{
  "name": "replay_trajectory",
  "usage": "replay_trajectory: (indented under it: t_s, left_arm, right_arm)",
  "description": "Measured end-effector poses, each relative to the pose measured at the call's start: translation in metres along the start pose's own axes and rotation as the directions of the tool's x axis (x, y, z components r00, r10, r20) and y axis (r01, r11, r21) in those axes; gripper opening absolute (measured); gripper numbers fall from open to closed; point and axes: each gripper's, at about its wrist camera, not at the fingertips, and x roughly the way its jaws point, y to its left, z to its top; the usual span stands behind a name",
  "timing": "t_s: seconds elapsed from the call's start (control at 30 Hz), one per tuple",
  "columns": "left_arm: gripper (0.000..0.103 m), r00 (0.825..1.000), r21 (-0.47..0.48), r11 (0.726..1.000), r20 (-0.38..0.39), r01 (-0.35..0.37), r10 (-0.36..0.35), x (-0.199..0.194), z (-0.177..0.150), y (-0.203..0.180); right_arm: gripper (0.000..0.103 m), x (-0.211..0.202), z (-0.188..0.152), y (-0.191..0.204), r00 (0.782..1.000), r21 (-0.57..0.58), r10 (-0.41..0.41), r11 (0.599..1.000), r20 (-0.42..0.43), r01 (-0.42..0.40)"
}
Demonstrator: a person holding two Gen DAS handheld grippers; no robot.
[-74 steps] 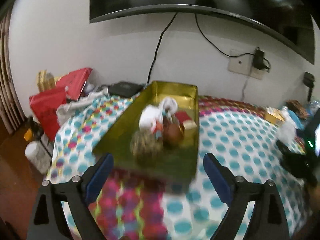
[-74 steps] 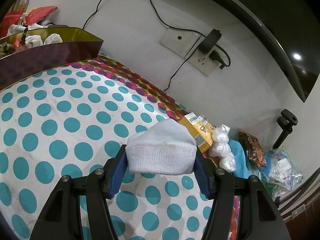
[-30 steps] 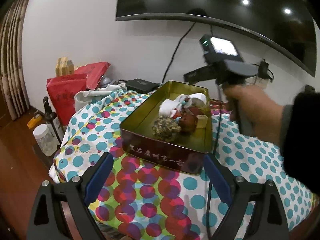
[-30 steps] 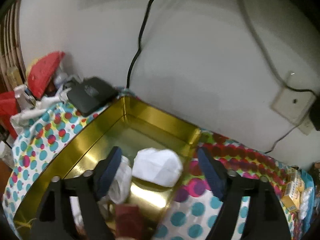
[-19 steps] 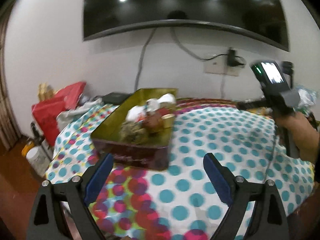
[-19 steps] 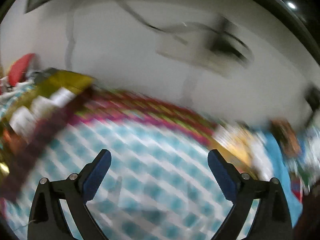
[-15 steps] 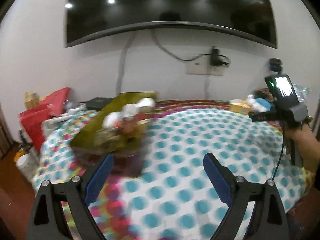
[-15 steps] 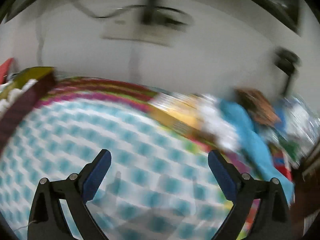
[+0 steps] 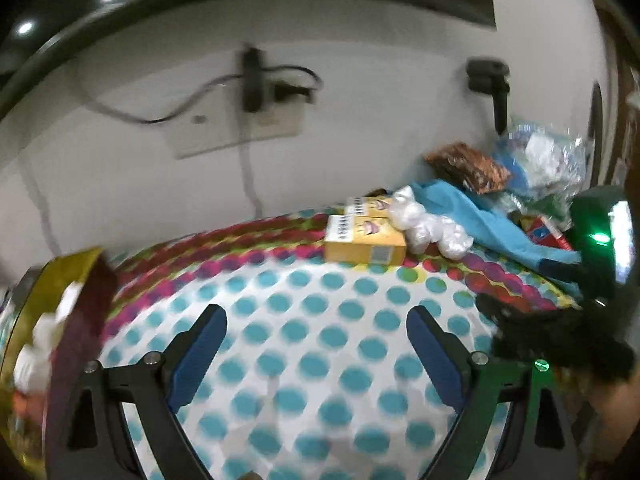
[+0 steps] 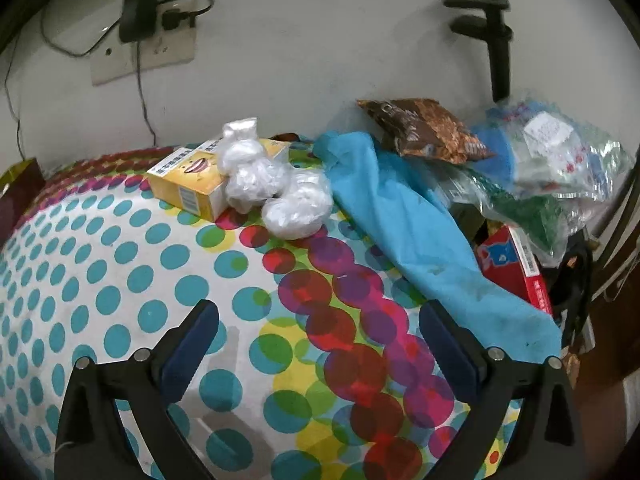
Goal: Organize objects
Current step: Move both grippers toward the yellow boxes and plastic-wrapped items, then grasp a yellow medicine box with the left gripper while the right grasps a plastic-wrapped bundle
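Left claw [image 9: 314, 354] hangs released and empty over the dotted table [image 9: 304, 304]; in its view the tin [image 9: 52, 320] with the sorted things sits at the far left edge, blurred, while the yellow box [image 9: 364, 240] and the white bundle [image 9: 432, 228] lie well ahead and a little to the right, against the wall. The right claw's body shows at that view's right edge, closer to that clutter, so the right hand is the nearer one. Half a second ago this camera looked across most of the table with the tin ahead-left; it has swung right, pushing the tin to the margin. Right claw [image 10: 318, 346] is likewise spread wide with nothing in it, above the coloured border of the cloth. From here the bundle [image 10: 276, 188] lies ahead and slightly left, touching the box's [image 10: 188, 184] right end; the box's long axis runs left to right, slanting toward the wall, and the bundle seems to trail from it diagonally toward the claw. A blue cloth [image 10: 404, 224] stretches along the right. Next pick is probably the bundle, though that is a guess. Earlier this claw gripped a white sock, then let it go over the tin; the view has since swept right and sharpened.
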Motion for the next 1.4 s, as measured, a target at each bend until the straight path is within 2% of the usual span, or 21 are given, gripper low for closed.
replay_trajectory:
  t_s: [0.17,0.3,0.33,0.63,0.7,0.8,0.87,0.93,1.07,1.2,1.27,1.33,1.4]
  left_arm:
    - [0.094,0.998,0.080,0.997,-0.060,0.010,-0.006,0.059,0.025,-0.034]
    - [0.094,0.990,0.091,0.996,-0.134,-0.018,0.030,0.104,0.037,-0.041]
    - [0.094,0.988,0.080,0.997,-0.156,-0.008,0.021,0.113,0.038,-0.039]
    - [0.094,0.975,0.091,0.996,-0.221,0.023,-0.003,0.155,0.047,-0.040]
    - [0.094,0.977,0.097,0.995,-0.213,0.021,0.000,0.158,0.048,-0.042]
    - [0.094,0.977,0.055,0.997,-0.210,0.053,-0.040,0.156,0.048,-0.043]
    - [0.095,0.980,0.068,0.997,-0.198,0.030,-0.016,0.155,0.048,-0.045]
    - [0.102,0.982,0.040,0.999,-0.190,0.005,0.002,0.157,0.051,-0.042]
    - [0.103,0.979,-0.047,0.999,-0.205,-0.010,0.001,0.166,0.055,-0.031]
    - [0.103,0.977,-0.075,0.997,-0.215,-0.023,0.007,0.169,0.055,-0.026]
    - [0.103,0.981,-0.091,0.996,-0.196,-0.016,-0.002,0.162,0.055,-0.024]
    - [0.103,0.985,-0.132,0.991,-0.166,0.028,-0.050,0.148,0.050,-0.018]
    - [0.103,0.984,-0.174,0.984,-0.163,0.039,-0.067,0.141,0.047,-0.008]
  right_arm:
    - [0.102,0.010,-0.001,-0.013,0.999,0.071,0.011,0.997,-0.044,-0.008]
    - [0.102,0.006,-0.003,-0.016,0.999,0.092,0.021,0.996,-0.026,-0.019]
    - [0.102,0.006,-0.003,-0.015,0.999,0.089,0.021,0.996,-0.025,-0.018]
    - [0.103,0.007,-0.002,-0.014,0.999,0.086,0.025,0.996,-0.038,-0.022]
    - [0.103,0.007,-0.002,-0.013,0.999,0.087,0.023,0.996,-0.041,-0.020]
    - [0.103,0.007,-0.003,-0.013,0.999,0.090,0.023,0.996,-0.033,-0.020]
    - [0.103,0.006,-0.003,-0.014,0.999,0.096,0.025,0.995,-0.028,-0.022]
    - [0.103,0.006,-0.002,-0.014,0.999,0.095,0.025,0.995,-0.030,-0.022]
    - [0.103,0.007,-0.002,-0.017,0.999,0.090,0.027,0.996,-0.028,-0.024]
    - [0.103,0.005,-0.003,-0.016,0.999,0.089,0.021,0.996,-0.024,-0.019]
    - [0.103,0.004,-0.003,-0.016,1.000,0.089,0.019,0.996,-0.019,-0.017]
    - [0.103,0.004,-0.003,-0.016,1.000,0.090,0.025,0.996,-0.019,-0.023]
    - [0.103,0.004,-0.003,-0.017,0.999,0.093,0.030,0.995,-0.022,-0.028]
